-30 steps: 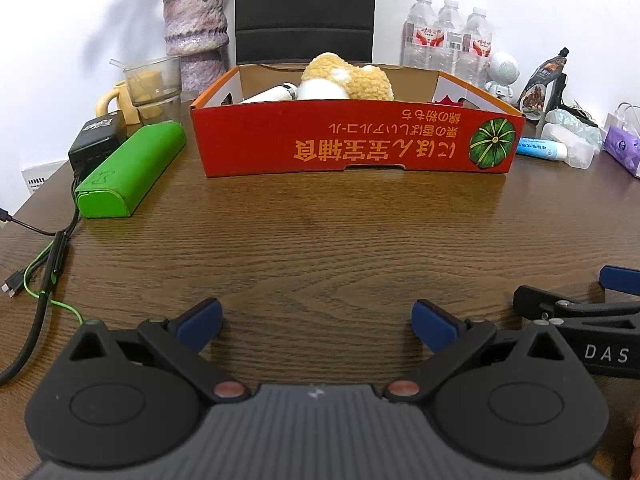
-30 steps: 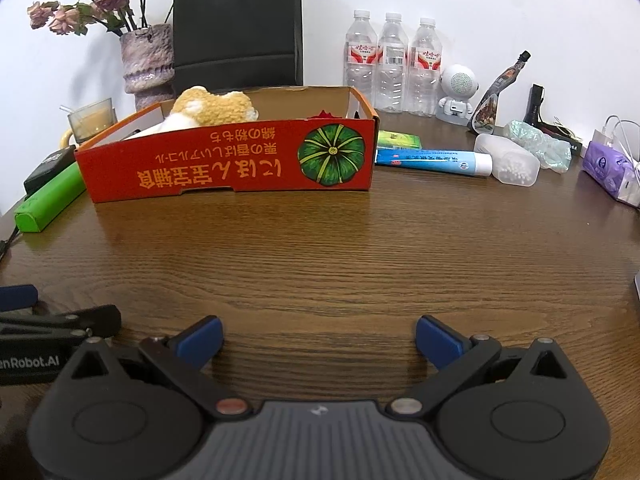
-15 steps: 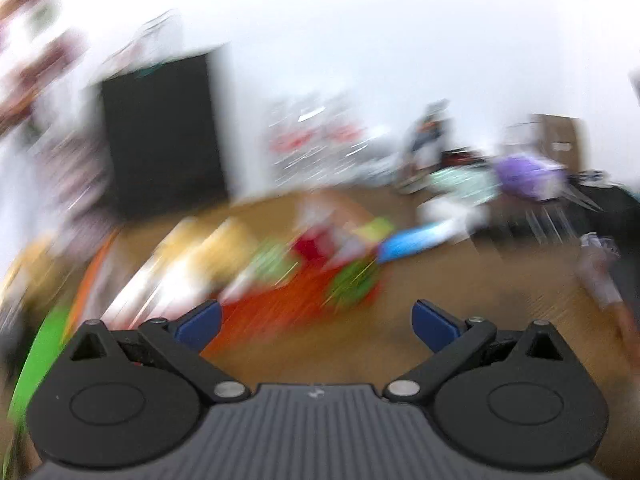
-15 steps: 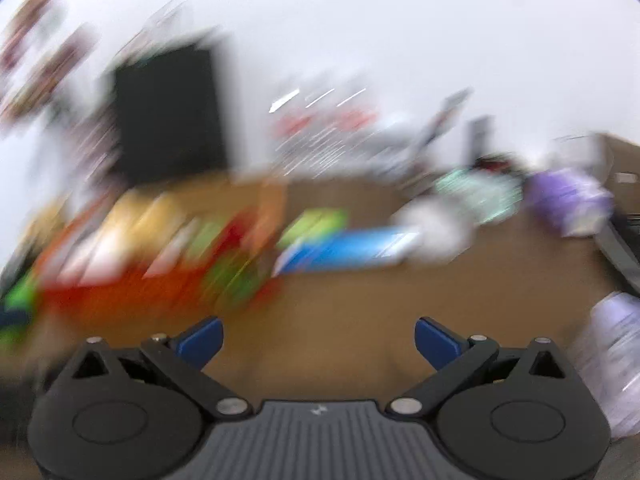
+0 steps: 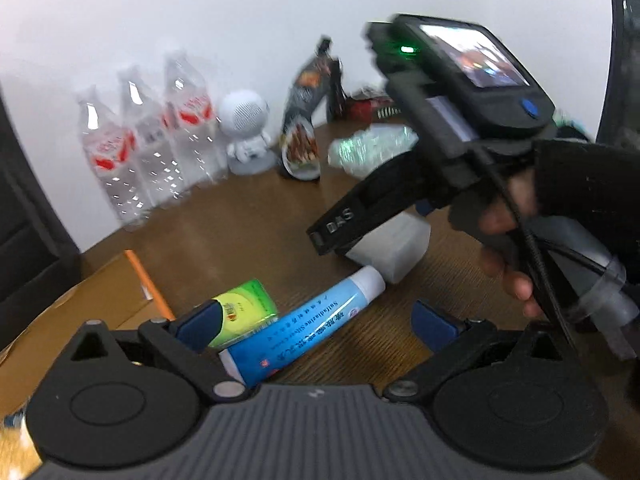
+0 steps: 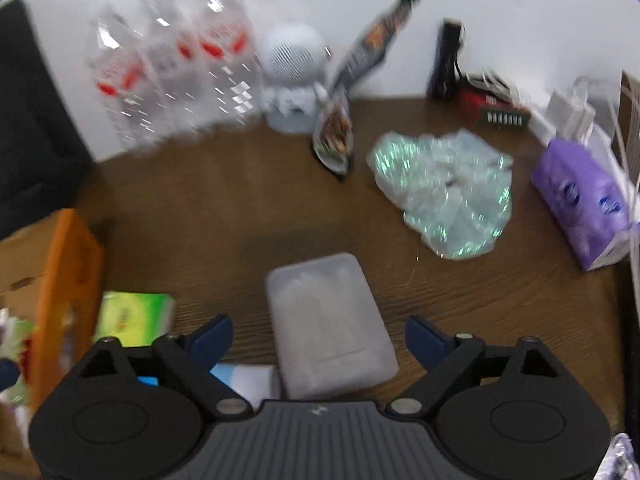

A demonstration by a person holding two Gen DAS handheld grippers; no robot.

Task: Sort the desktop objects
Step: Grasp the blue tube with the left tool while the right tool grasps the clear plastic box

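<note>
My left gripper (image 5: 316, 322) is open above a blue and white tube (image 5: 298, 336) that lies on the wooden table, with a small green box (image 5: 246, 306) at its left finger. My right gripper (image 6: 318, 332) is open over a frosted white plastic box (image 6: 328, 324), which lies between its fingers; whether they touch it is unclear. In the left wrist view the right gripper's body (image 5: 440, 140) and the gloved hand holding it hang over that white box (image 5: 394, 246). The green box (image 6: 134, 314) and the tube's end (image 6: 240, 376) show at the lower left of the right wrist view.
The orange cardboard box's corner (image 5: 148, 286) is at the left. Three water bottles (image 6: 172, 64), a white robot figure (image 6: 292, 76), a snack pouch (image 6: 340, 132), a crinkled plastic bag (image 6: 448, 196) and a purple tissue pack (image 6: 584, 196) stand toward the wall.
Both grippers have swung right and forward from the table's front edge, past the orange box, to the tube and the white box. Both stay open.
</note>
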